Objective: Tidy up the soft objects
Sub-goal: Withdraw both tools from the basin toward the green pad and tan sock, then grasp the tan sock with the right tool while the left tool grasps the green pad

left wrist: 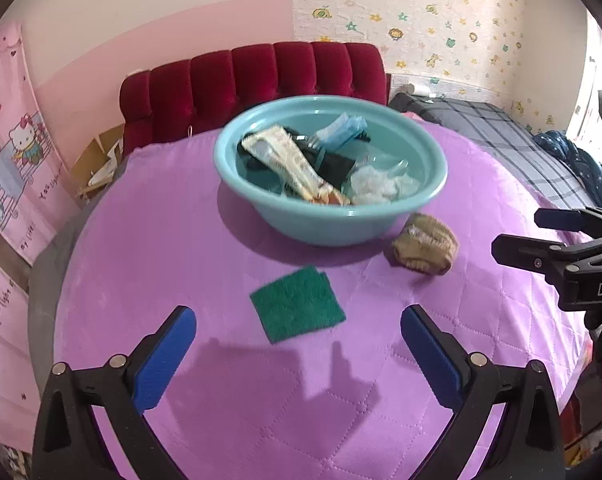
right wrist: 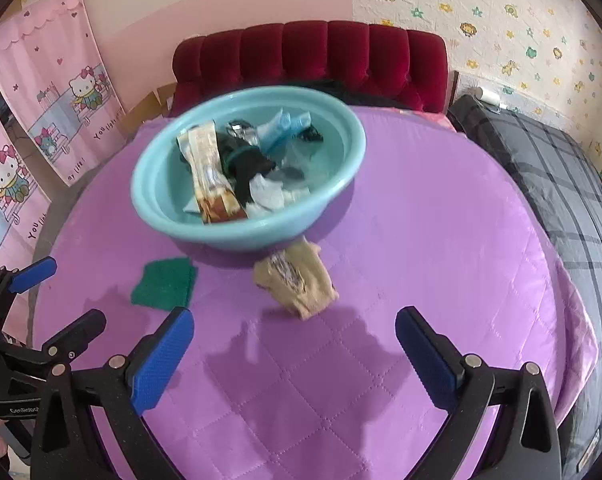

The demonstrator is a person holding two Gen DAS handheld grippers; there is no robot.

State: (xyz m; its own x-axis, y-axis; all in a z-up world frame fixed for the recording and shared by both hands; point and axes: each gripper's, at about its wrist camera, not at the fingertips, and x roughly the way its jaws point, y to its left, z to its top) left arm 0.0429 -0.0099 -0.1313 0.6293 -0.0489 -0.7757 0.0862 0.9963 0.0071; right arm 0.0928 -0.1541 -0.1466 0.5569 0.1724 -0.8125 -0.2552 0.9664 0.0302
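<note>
A light blue basin [left wrist: 329, 216] [right wrist: 237, 236] stands on the purple quilted cover and holds several soft items: patterned cloth strips, black fabric, a blue piece and white crumpled material. In front of it lie a green scouring pad [left wrist: 297, 309] [right wrist: 165, 283] and a rolled beige cloth [left wrist: 425, 247] [right wrist: 297, 282]. My left gripper [left wrist: 299, 338] is open, hovering just short of the green pad with nothing between its fingers. My right gripper [right wrist: 295, 338] is open too, just short of the beige cloth. Each gripper shows at the edge of the other's view: the right gripper [left wrist: 529, 236] and the left gripper [right wrist: 67, 300].
The purple cover [left wrist: 261, 400] lies over a bed with a red tufted headboard [left wrist: 253, 80]. A grey plaid blanket [right wrist: 549, 168] and dark blue fabric [left wrist: 577, 160] lie to the right. A cardboard box [left wrist: 101, 160] sits at the left by the pink curtain.
</note>
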